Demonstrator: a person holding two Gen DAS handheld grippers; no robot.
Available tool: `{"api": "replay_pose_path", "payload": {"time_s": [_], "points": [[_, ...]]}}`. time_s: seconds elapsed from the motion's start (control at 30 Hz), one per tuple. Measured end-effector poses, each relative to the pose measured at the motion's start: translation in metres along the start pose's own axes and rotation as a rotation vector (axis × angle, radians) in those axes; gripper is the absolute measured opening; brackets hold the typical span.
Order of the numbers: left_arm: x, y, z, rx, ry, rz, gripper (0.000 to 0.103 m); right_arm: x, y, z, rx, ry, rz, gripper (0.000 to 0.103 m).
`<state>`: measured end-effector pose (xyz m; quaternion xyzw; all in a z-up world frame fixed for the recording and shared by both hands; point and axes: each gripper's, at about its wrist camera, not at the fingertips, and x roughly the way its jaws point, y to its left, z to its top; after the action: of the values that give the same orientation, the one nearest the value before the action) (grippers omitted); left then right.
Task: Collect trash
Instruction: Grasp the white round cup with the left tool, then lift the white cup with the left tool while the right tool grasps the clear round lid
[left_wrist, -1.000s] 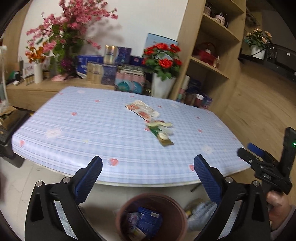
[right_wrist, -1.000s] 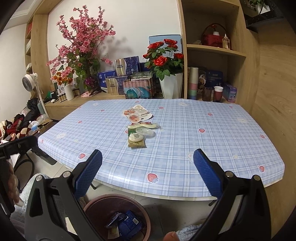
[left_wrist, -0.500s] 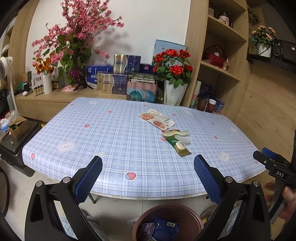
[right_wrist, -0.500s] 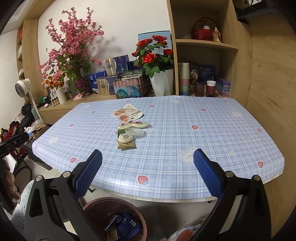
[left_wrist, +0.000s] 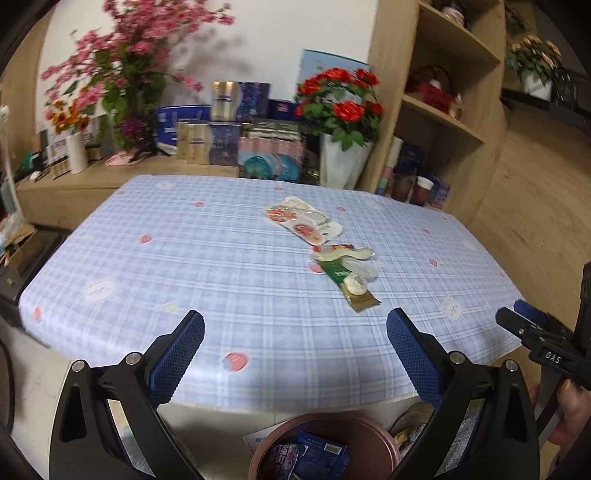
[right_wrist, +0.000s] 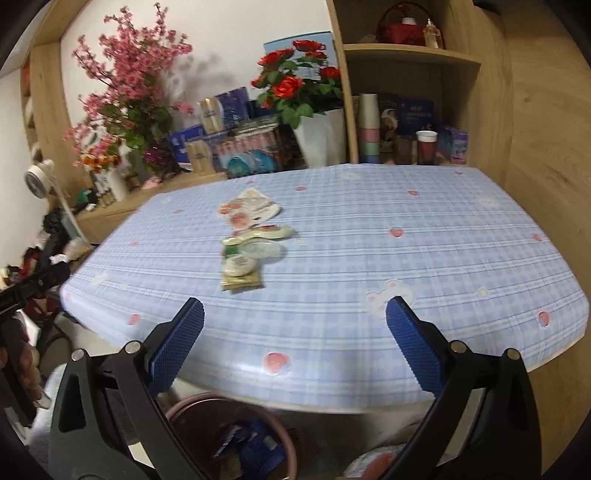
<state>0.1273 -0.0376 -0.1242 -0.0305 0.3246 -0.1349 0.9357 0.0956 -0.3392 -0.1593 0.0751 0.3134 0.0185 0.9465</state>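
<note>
Several wrappers lie on the blue checked tablecloth (left_wrist: 184, 258): a white and red packet (left_wrist: 303, 221), and nearer a green and gold wrapper with a small round lid (left_wrist: 351, 284). They also show in the right wrist view as the packet (right_wrist: 249, 210) and the wrapper pile (right_wrist: 243, 266). A brown bin (left_wrist: 325, 446) with wrappers inside stands on the floor below the table's near edge; it also shows in the right wrist view (right_wrist: 236, 435). My left gripper (left_wrist: 295, 332) is open and empty over the near edge. My right gripper (right_wrist: 295, 332) is open and empty too, and shows in the left wrist view (left_wrist: 535, 332).
Behind the table a low sideboard holds a pink blossom vase (left_wrist: 122, 74), boxes (left_wrist: 221, 129) and red roses in a white pot (left_wrist: 340, 110). Wooden shelves (left_wrist: 443, 110) stand at the back right. Clutter lies on the floor at left (right_wrist: 37, 251).
Both grippers have moved closer to the table, so the tablecloth and wrappers look larger. Both stay open and empty. The wrappers have not moved.
</note>
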Motion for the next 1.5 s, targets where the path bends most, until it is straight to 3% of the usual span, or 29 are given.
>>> {"api": "replay_pose_path", "payload": {"time_s": [0.13,0.27,0.37,0.4,0.63,0.83,0.97,1.03,1.23,1.5], "points": [[0.04,-0.027,0.006,0.078,0.04,-0.062,0.08,0.027,-0.012,0.003,0.018,0.04,-0.03,0.097],[0.093,-0.053,0.016,0.192,0.093,-0.183,0.08,0.052,-0.022,0.007,0.024,0.07,-0.043,0.097],[0.137,-0.065,0.025,0.271,0.157,-0.221,0.079,0.068,-0.027,0.01,0.022,0.077,-0.045,0.097],[0.147,-0.067,0.026,0.289,0.179,-0.229,0.073,0.073,-0.029,0.01,0.027,0.081,-0.045,0.097],[0.221,-0.077,0.029,0.412,0.31,-0.227,0.064,0.098,-0.039,0.013,0.054,0.105,-0.047,0.097],[0.242,-0.089,0.016,0.544,0.328,-0.194,0.06,0.108,-0.045,0.01,0.063,0.133,-0.059,0.097],[0.244,-0.092,0.015,0.543,0.319,-0.175,0.058,0.112,-0.046,0.008,0.072,0.154,-0.059,0.097],[0.244,-0.092,0.017,0.542,0.309,-0.172,0.036,0.113,-0.045,0.007,0.073,0.159,-0.055,0.097],[0.227,-0.085,0.019,0.526,0.311,-0.176,0.036,0.111,-0.04,0.009,0.077,0.16,-0.039,0.097],[0.181,-0.039,0.024,0.277,0.239,-0.179,0.036,0.117,-0.025,0.015,0.048,0.159,0.019,0.097]]}}
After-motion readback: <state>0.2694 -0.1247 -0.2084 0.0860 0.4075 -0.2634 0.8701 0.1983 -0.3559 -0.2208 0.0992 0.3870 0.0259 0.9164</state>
